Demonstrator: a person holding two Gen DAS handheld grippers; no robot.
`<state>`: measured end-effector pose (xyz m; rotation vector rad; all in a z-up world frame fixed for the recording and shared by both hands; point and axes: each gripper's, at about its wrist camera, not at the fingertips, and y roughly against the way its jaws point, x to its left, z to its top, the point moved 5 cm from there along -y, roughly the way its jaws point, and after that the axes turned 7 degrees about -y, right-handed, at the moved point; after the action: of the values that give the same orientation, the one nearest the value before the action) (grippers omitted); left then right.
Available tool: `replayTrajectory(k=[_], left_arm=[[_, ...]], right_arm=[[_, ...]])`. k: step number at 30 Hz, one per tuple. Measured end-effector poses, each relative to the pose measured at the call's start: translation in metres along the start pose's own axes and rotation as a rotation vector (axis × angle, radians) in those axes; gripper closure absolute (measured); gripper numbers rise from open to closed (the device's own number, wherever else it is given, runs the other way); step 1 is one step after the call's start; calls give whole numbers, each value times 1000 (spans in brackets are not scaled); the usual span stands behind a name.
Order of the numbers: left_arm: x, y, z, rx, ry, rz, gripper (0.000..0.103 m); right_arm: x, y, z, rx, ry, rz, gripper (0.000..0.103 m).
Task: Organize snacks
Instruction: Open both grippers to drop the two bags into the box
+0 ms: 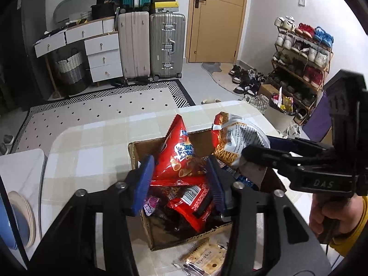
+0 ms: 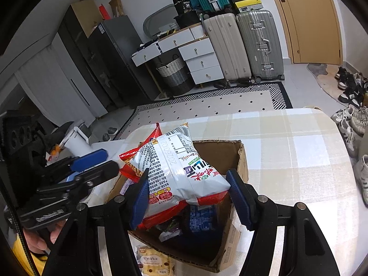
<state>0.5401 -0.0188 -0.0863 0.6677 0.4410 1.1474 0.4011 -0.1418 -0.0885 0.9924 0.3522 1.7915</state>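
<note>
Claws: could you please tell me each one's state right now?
Left claw: open, red chip bag between pads.
Right claw: closed on noodle packet.

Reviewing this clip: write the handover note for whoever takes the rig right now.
Right gripper: shut on the silver noodle bag, held over the cardboard box.
Left gripper: open, pads either side of the red chip bag standing in the box, not pressing.
Done: several snacks already in the box.
Left: drop the noodle bag in; box the cracker pack lying on the table in front.
</note>
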Motion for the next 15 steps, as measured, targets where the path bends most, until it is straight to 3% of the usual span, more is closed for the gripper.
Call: replayTrajectory(k=[2,15], left_arm=[[7,14,-8,-14,21,5,45],[6,51,-31,-21,27,10,38]], right_arm=[[1,1,0,1,4,-2,38],[3,9,-1,-31,-5,-17,32]])
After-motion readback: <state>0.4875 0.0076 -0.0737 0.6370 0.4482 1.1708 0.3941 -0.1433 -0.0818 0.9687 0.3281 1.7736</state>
